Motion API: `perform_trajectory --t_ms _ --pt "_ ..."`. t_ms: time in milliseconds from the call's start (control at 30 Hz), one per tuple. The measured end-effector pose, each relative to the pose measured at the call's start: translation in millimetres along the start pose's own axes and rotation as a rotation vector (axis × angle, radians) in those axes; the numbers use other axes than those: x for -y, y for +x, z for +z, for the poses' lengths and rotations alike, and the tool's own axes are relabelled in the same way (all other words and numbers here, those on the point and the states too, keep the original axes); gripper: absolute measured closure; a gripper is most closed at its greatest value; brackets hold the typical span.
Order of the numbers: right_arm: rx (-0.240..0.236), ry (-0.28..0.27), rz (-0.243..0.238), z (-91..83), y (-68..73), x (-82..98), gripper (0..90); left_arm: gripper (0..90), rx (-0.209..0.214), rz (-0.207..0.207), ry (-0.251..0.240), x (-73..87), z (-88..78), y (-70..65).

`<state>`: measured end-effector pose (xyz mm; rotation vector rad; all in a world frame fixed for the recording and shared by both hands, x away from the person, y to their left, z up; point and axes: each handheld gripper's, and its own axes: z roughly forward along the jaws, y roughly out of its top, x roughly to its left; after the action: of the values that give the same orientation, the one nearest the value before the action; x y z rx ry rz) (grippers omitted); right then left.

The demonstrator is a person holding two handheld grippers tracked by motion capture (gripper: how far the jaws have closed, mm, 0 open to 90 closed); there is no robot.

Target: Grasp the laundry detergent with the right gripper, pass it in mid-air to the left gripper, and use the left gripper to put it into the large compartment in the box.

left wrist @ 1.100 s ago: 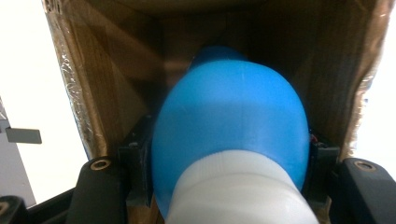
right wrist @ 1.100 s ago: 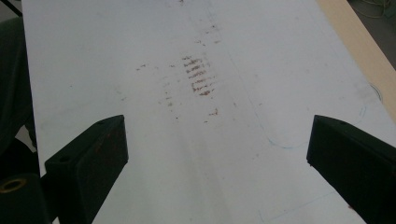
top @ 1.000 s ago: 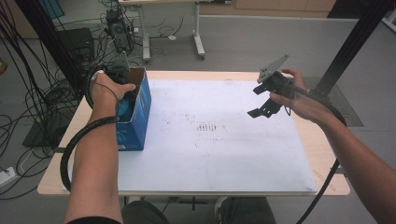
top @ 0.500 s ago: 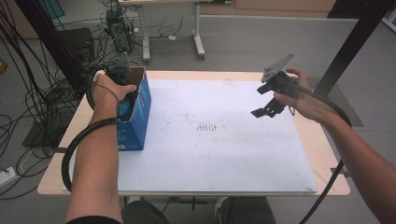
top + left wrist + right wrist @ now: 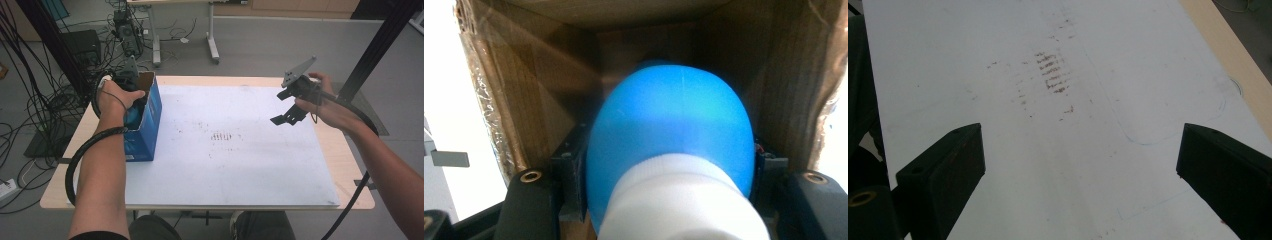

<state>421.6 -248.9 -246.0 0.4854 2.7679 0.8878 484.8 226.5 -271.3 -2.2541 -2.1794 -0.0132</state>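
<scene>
A blue cardboard box (image 5: 146, 131) stands open-topped on the left side of the table. My left gripper (image 5: 131, 95) reaches down into it from above, under the person's hand. In the left gripper view my left gripper (image 5: 669, 170) is shut on a rounded blue object (image 5: 669, 125) with a white end (image 5: 679, 200), held between brown cardboard walls (image 5: 539, 95). A bit of that blue object (image 5: 133, 117) shows inside the box in the high view. My right gripper (image 5: 283, 120) hangs above the right part of the white mat (image 5: 235, 165). My right gripper (image 5: 1080, 150) stands open with nothing between its jaws.
The white mat (image 5: 1058, 165) covers most of the wooden table (image 5: 350, 155) and has faint brown smudges (image 5: 1050, 75) near its middle. Cables (image 5: 30, 115) and a second table's legs (image 5: 212, 40) stand on the floor beyond the far edge. A black post (image 5: 380, 45) rises at the right.
</scene>
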Motion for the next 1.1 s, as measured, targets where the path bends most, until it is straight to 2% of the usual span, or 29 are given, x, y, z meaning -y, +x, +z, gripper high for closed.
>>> perform_trajectory --t_ms 1100 --pt "0.007 0.002 0.006 -3.6 -1.1 1.4 5.4 36.9 0.001 -0.004 -0.007 0.2 0.2 -0.2"
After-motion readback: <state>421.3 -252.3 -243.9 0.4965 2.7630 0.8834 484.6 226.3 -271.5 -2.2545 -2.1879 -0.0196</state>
